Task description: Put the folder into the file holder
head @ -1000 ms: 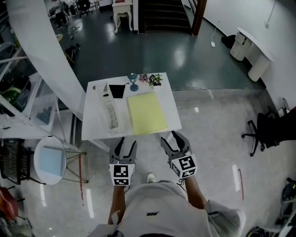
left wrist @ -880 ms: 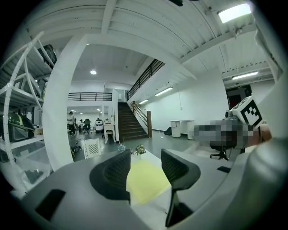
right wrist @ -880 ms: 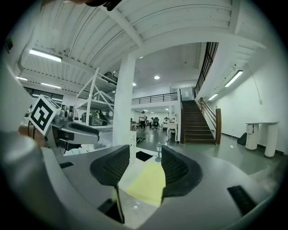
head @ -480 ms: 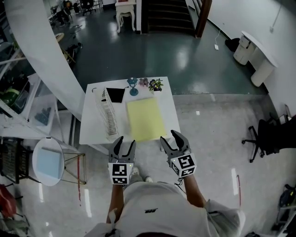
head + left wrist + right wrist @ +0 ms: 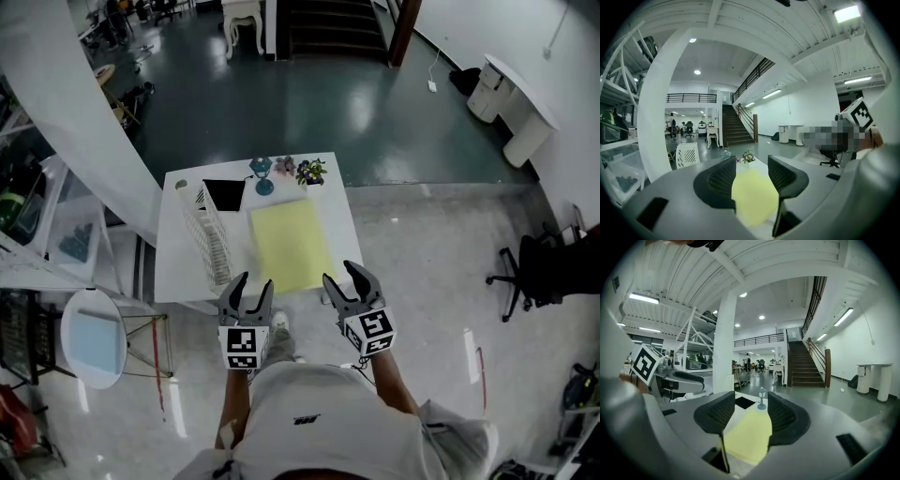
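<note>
No step is complete: we hold the left gripper [image 5: 253, 283] and right gripper [image 5: 339, 275] near the surface [image 5: 345, 225] edge, jaws apart and empty, while the folder [image 5: 291, 246] lies flat beside the file holder [image 5: 208, 242].

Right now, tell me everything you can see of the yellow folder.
The yellow folder is a plain, pale rectangle lying flat on the white table, long side running away from the person. It sits just right of the white file holder, near the front edge. The left gripper and right gripper hover short of it, touching nothing.
</note>
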Available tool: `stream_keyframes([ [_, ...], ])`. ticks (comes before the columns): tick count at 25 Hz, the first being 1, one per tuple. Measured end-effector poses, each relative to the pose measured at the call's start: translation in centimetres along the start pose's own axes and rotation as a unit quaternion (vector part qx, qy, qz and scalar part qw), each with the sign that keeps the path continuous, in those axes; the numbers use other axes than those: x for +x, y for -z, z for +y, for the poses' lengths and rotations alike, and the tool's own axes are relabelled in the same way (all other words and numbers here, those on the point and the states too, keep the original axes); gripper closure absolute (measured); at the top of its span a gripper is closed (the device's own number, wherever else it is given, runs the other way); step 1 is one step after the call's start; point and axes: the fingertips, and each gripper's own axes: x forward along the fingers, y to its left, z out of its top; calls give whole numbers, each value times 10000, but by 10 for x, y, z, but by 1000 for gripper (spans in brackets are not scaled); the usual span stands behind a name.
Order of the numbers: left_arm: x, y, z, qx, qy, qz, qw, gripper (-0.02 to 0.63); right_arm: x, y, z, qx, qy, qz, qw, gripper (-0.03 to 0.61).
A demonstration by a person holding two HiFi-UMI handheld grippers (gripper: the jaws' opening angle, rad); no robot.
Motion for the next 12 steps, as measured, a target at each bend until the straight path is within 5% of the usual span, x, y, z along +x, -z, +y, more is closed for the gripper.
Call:
stream_keyframes([
  [12,95,21,48,-259,215,359,9988,387,93,15,-36,110,105,454,9989,365],
])
